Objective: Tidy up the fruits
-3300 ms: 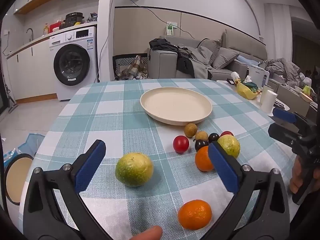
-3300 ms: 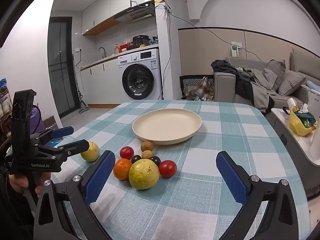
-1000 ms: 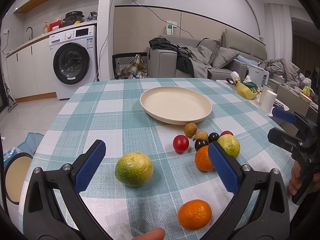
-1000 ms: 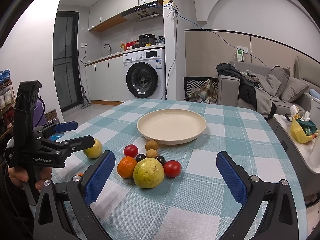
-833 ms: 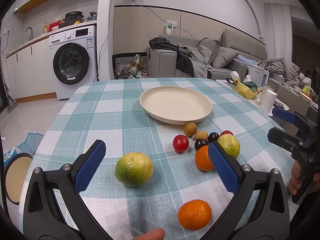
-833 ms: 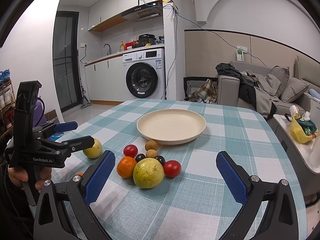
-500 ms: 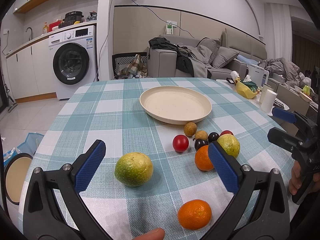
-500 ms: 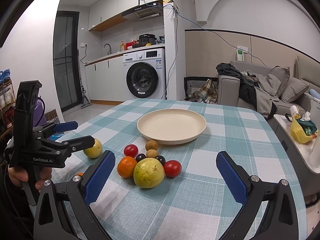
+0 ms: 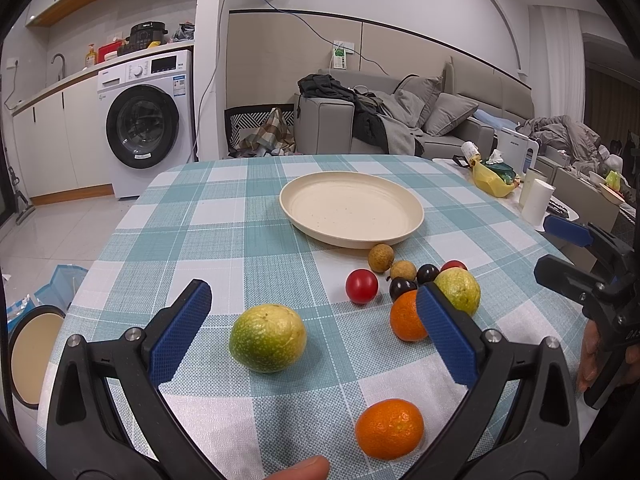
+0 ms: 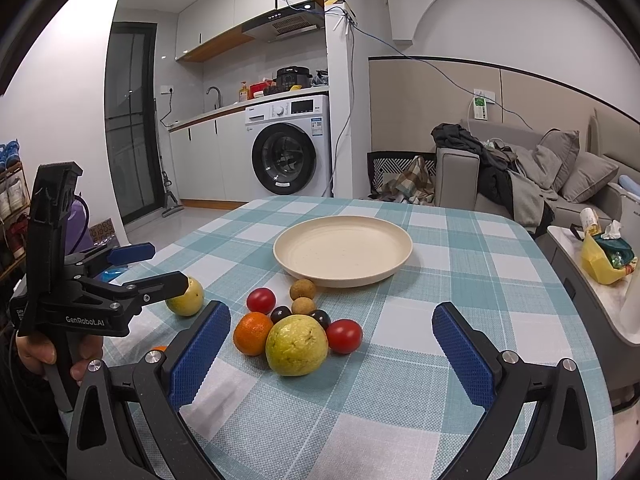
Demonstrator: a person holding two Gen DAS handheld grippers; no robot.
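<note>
Checked tablecloth (image 9: 224,232), cream plate (image 9: 352,210) mid-table, bare. Fruit in front of plate: green-yellow citrus (image 9: 267,338) btwn fingers of left gripper (image 9: 312,332), untouched; clustered yellow guava (image 10: 297,345), orange (image 10: 253,332), tomatoes, longans. Right gripper (image 10: 332,356) also wide open, holding nothing.

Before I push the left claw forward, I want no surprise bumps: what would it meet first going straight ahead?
Most likely the yellow-green citrus, lying on the tablecloth between the open left claw's fingers and slightly left of centre. Depth is unclear.
</note>
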